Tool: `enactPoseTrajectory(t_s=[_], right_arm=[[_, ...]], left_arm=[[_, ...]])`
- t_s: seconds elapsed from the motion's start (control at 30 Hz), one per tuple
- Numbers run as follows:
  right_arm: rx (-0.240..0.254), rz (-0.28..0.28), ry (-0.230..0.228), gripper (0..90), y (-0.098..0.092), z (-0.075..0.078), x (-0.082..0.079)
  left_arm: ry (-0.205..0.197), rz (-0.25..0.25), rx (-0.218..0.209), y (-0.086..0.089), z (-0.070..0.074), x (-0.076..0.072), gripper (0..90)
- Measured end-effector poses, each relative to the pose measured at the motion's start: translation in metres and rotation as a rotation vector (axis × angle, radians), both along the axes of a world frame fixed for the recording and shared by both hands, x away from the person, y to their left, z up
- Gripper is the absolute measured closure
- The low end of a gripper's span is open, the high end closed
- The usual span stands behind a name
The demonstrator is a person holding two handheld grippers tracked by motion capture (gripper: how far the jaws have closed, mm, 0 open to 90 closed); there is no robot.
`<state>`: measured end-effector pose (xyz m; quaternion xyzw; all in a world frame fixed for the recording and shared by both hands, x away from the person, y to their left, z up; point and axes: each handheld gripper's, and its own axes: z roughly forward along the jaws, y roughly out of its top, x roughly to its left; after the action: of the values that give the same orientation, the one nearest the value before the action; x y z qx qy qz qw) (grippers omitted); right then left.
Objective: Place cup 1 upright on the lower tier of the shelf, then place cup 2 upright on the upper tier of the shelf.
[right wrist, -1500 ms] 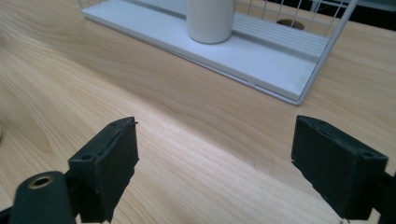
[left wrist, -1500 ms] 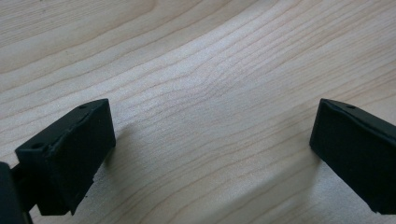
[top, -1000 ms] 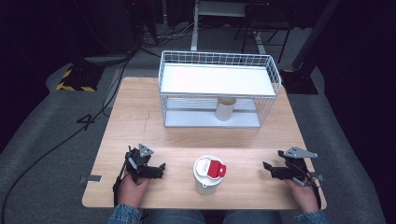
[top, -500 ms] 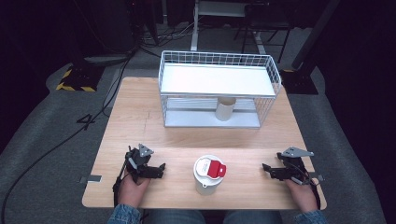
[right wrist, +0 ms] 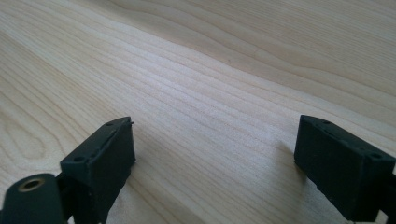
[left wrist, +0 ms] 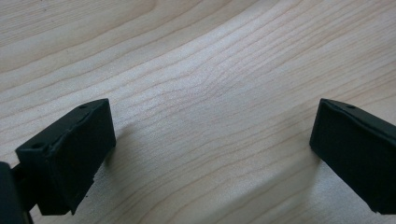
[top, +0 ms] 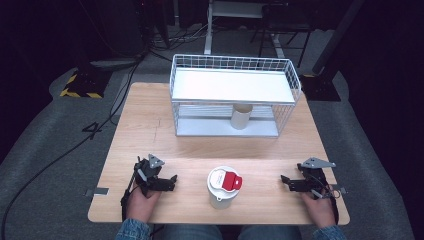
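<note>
Here the right gripper (top: 287, 182), low right, has fingers (right wrist: 100, 163) spread, just opening, with bare table (top: 150, 125) between. The left gripper (top: 171, 181), low left, gapes wide. A white cup (top: 223, 186) with a red lid stands between them, low centre.

A pale wooden table (top: 150, 125) stands on grey carpet (top: 45, 145) in a dim room. At twelve o'clock, dark furniture legs and cables (top: 165, 37) crowd the shadows; a yellow-black striped block (top: 80, 85) lies at ten o'clock.
</note>
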<state>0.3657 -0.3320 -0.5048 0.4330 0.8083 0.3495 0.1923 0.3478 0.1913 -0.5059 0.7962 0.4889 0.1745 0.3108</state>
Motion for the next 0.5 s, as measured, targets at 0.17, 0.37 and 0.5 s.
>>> enactPoseTrajectory(t_s=[0.17,0.37,0.5], right_arm=[[-0.001,-0.001,0.0,12.7,0.0001,0.0,-0.0001],[-0.002,-0.003,0.0,12.4,0.0,-0.0001,0.0],[-0.002,-0.003,0.0,12.4,0.0,-0.0001,0.0]], left_arm=[[-0.001,0.003,0.0,-0.0001,0.0,-0.0004,0.7],[-0.002,0.008,-0.001,-0.0004,-0.0002,-0.0007,0.7],[0.004,0.01,-0.002,-0.0006,0.0003,-0.0003,0.7]])
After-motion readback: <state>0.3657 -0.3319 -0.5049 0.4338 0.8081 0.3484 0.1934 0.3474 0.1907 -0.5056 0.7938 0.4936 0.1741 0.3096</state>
